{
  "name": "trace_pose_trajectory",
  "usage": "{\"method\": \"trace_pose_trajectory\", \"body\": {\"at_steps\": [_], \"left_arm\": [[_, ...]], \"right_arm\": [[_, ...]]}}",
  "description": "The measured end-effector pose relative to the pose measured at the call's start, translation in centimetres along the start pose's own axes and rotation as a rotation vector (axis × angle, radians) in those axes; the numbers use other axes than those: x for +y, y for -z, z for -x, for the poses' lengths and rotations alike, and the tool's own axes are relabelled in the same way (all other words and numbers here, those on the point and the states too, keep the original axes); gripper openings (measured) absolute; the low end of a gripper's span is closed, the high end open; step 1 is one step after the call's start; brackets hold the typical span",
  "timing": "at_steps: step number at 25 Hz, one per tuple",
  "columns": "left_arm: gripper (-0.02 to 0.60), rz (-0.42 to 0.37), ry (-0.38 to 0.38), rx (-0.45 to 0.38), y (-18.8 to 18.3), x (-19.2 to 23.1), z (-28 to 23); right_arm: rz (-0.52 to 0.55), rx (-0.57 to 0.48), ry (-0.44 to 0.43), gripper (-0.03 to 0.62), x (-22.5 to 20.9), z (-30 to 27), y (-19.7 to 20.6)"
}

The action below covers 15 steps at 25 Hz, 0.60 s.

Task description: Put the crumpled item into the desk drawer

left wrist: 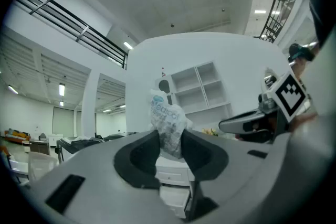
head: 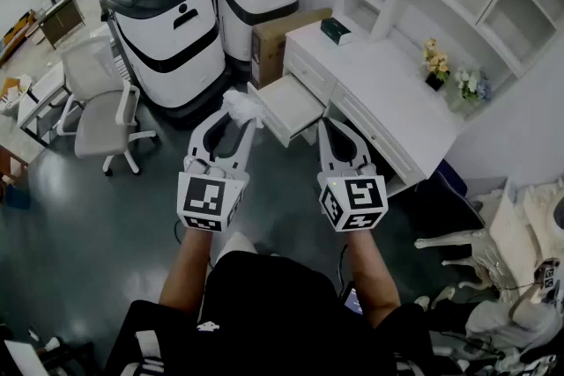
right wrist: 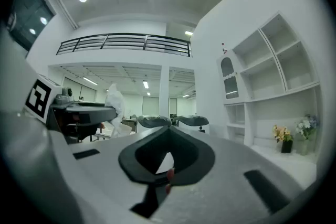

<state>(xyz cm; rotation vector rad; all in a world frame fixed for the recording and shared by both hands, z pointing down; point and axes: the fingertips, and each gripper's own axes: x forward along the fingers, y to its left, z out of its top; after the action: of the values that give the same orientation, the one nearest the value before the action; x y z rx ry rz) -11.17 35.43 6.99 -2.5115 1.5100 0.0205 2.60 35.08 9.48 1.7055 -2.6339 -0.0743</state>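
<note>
Beside the long white surface [head: 388,79], one shallow white drawer [head: 291,106] stands pulled open, and two handheld tools hover before it. Behind stand two big white-and-black rounded machines [head: 166,31], one brown cardboard box [head: 280,44] and one grey office chair [head: 99,101]; two small pots of flowers [head: 435,64] sit on the surface.

One crumpled white plastic wrapper [left wrist: 167,120] is in the air just beside the drawer's front corner. It juts out past the tips of the left tool [left wrist: 170,135], its long axis in line with that tool and pointing toward the drawer. That tool's jaws are partly closed, pinching the wrapper's lower end. The right tool [right wrist: 168,132] has its tips together, with nothing between them.
</note>
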Motion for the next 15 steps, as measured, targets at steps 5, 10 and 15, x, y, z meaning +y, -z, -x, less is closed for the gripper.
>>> {"method": "trace_pose_trajectory", "body": {"at_steps": [5, 10, 15], "left_arm": [[0.112, 0.007, -0.003, 0.011, 0.3, 0.4, -0.6], [0.112, 0.006, -0.001, 0.015, 0.4, 0.2, -0.8], [0.112, 0.008, -0.006, 0.024, 0.7, -0.1, -0.6]], "right_arm": [[-0.039, -0.005, -0.011, -0.005, -0.3, -0.8, 0.1], [-0.046, 0.008, -0.02, -0.005, -0.4, -0.9, 0.6], [-0.061, 0.02, -0.023, -0.005, -0.6, -0.5, 1.2]]}}
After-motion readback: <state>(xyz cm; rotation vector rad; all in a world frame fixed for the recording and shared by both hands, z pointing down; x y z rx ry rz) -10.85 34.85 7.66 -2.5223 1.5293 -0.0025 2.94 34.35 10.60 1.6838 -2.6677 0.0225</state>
